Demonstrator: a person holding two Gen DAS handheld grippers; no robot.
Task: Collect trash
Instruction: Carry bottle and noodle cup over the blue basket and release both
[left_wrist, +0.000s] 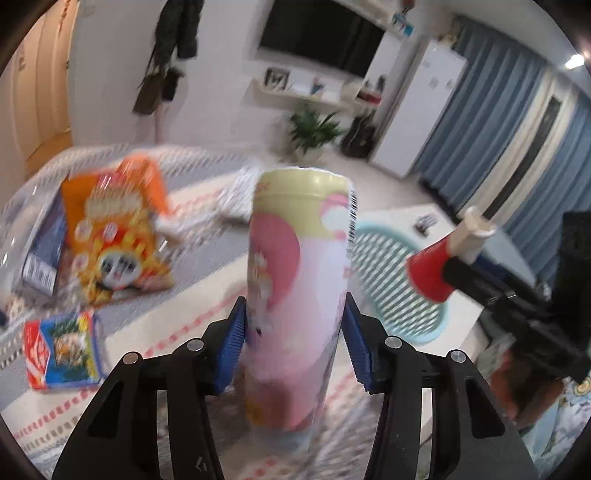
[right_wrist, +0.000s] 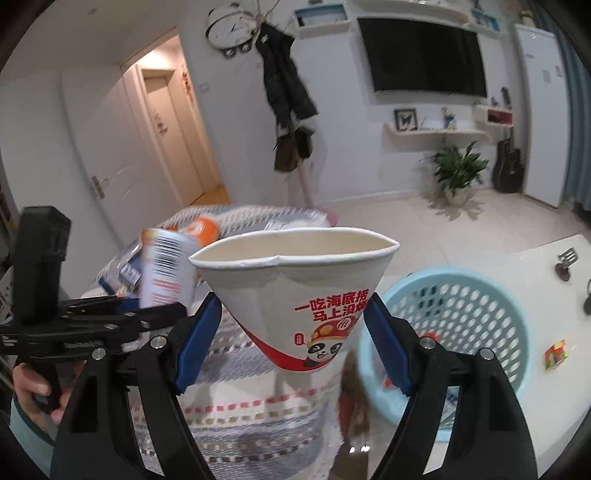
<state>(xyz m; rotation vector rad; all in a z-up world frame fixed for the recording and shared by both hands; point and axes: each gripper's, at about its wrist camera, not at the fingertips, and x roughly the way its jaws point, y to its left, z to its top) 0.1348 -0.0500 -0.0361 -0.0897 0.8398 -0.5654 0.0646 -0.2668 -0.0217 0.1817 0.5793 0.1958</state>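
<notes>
Left claw (left_wrist: 293, 343) was pinching a tall pink can (left_wrist: 295, 295) upright between its blue pads, lifted over the striped blanket (left_wrist: 192, 295). Right claw (right_wrist: 293, 332) was squeezing a squashed paper noodle cup (right_wrist: 295, 291), just left of the light blue basket (right_wrist: 491, 295) on the white desk (right_wrist: 546, 266). An orange snack bag (left_wrist: 114, 229) and a small blue packet (left_wrist: 62, 350) were lying on the blanket.

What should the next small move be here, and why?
Probably carry the right gripper rightward over the blue basket and release. It is shut on the paper cup, squashing it, and the basket sits just right of it. The left gripper holds the pink can.
</notes>
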